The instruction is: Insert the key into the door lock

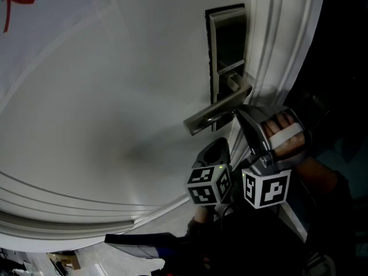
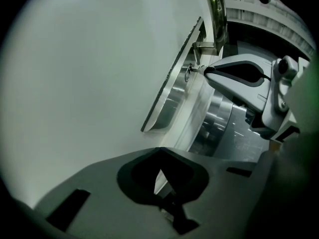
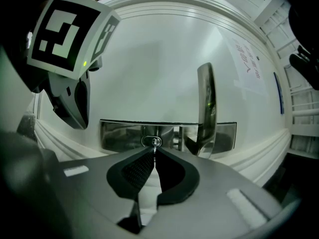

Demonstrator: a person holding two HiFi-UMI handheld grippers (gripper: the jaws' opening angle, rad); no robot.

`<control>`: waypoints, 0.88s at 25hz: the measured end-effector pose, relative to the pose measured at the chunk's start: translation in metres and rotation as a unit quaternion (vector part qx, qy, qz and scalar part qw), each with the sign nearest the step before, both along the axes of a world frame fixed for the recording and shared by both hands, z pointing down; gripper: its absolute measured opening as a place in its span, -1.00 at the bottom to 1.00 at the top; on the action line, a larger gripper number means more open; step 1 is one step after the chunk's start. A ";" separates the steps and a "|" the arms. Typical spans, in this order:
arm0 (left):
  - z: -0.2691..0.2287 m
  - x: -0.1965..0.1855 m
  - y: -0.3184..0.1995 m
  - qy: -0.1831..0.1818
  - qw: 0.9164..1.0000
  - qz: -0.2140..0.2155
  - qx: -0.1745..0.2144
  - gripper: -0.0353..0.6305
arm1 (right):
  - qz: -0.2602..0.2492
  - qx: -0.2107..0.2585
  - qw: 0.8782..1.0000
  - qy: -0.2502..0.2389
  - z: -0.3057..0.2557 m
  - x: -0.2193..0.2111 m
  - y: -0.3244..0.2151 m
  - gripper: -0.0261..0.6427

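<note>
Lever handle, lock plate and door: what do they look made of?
Silver lever handle: brushed metal, probably steel; soft streaked sheen.
Rectangular lock plate: polished metal; mirror-like reflections.
White door: smooth matte paint; core unclear.

– Door (image 1: 115, 96)?
– Plain white; sheet (image 1: 40, 39) at upper left of the frame white too, with a red mark (image 1: 16, 7).
– Lock plate (image 3: 119, 134), lever handle (image 3: 207, 108)?
– Silver metal, like the key (image 3: 155, 143).
– Marker cubes (image 1: 210, 184)?
– Black-and-white squares, small green dot on one.
– Right gripper (image 3: 154, 152)?
– Grey; black pads (image 3: 137, 171), one cross-hatched.
</note>
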State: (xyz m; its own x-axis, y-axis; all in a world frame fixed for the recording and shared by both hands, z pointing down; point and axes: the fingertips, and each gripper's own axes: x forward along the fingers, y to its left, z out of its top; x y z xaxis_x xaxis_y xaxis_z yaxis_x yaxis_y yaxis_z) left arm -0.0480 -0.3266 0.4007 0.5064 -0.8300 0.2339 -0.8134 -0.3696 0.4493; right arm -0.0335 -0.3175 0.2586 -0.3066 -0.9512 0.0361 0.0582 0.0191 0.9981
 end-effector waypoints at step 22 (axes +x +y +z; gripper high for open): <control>-0.011 0.000 -0.002 0.003 1.000 -0.004 0.012 -0.89 | -0.001 0.001 1.000 0.000 -0.001 0.000 -0.001 -0.89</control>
State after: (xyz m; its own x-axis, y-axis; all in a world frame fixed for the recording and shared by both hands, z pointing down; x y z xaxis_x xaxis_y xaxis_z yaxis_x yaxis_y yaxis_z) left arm -0.0478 -0.3283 0.3902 0.5015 -0.8391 0.2108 -0.8136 -0.3745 0.4448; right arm -0.0335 -0.3184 0.2576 -0.3076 -0.9509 0.0349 0.0581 0.0178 0.9982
